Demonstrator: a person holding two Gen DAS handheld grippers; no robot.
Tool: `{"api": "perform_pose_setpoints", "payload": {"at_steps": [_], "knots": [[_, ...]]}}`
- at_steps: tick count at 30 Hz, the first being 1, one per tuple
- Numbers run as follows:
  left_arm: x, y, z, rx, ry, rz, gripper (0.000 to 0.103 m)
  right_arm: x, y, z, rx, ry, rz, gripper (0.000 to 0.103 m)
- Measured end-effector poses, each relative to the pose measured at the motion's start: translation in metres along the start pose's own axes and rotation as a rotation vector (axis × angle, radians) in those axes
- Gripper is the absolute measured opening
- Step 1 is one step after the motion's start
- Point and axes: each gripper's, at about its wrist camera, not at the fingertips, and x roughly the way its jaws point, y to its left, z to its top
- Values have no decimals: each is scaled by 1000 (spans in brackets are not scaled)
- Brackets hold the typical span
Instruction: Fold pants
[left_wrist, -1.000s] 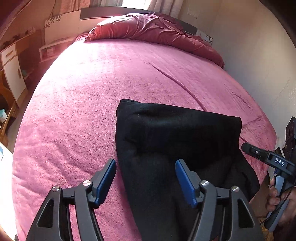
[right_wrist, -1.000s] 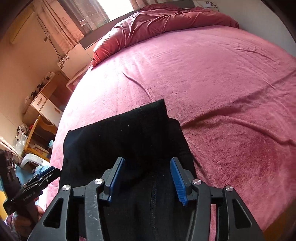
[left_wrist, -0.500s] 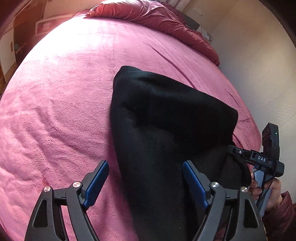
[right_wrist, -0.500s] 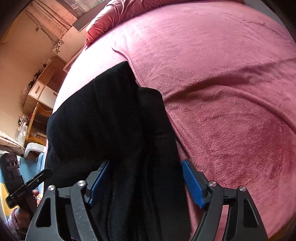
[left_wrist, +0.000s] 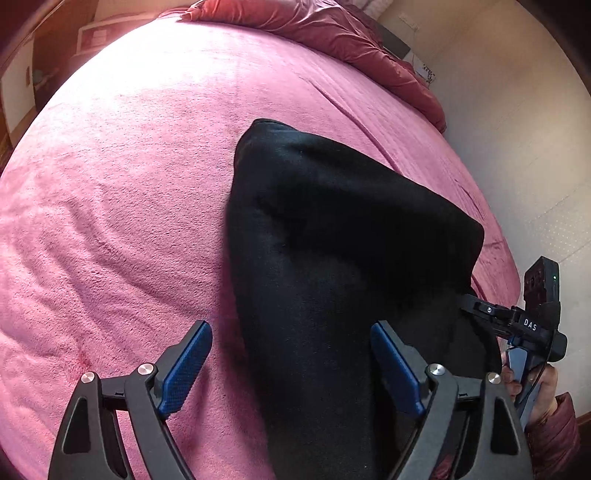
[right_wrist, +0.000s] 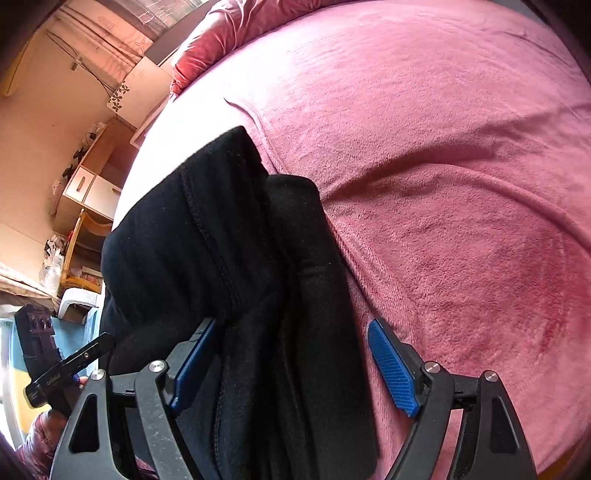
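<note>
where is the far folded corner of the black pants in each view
Left wrist view: the far corner of the black fleece pants sits just above centre, on the pink plush blanket.
Right wrist view: the same corner lies upper left of centre, near the bed's left edge.
Shared landmark: the crumpled dark red duvet at the top of both.

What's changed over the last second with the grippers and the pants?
Both grippers have opened wider and moved in over the black pants. The left gripper now straddles their left edge; the right gripper straddles the thick folded stack at the right. Neither has closed on the cloth. The pants remain folded in the same spot on the pink bed cover.
</note>
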Motion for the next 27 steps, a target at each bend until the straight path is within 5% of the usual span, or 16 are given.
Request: {"api": "perform_pose_setpoints", "payload": {"at_steps": [10,13,17,21,27], "knots": [[9,15,-12,-92,80,-136,87,16,-4,-2,-14,57,66,81],[22,13,-3,-121,122,-194,69,21,-9,-1,-6,69,96,79],[27,0,3,-99,136,-200,63,17,-8,-3,-27,70,102,62],[19,-7,4,-42,103,-220,45,8,2,-10,-51,55,86,49],[-17,-7,10,20,42,-260,40,-16,29,-9,-114,14,97,44]]}}
